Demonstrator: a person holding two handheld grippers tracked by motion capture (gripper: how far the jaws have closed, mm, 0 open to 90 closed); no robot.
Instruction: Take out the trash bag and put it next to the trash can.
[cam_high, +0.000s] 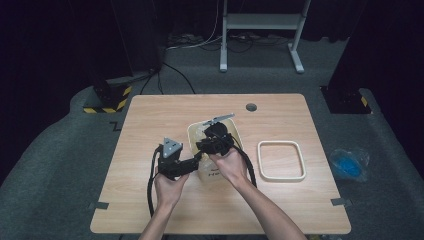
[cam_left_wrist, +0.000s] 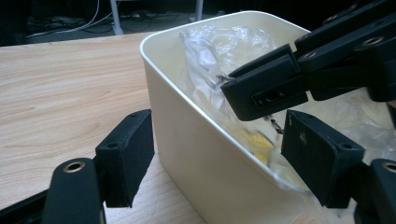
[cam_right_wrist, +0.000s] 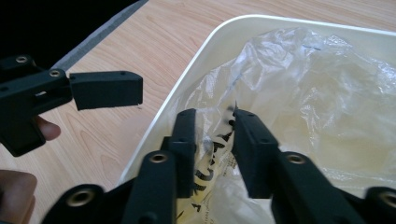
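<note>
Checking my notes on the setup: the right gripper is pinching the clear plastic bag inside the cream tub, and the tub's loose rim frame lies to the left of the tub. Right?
One slip: the rim frame lies to the right of the tub, as the high view shows. The right gripper does pinch the plastic bag inside the tub.

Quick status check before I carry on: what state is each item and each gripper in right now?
Cream bin: upright on the table, lid off.
Clear plastic bag: crumpled inside the bin.
Lid frame: lying flat on the table, apart from the bin.
Left gripper: open, its jaws either side of the bin wall.
Right gripper: down in the bin, shut on a fold of the bag.
</note>
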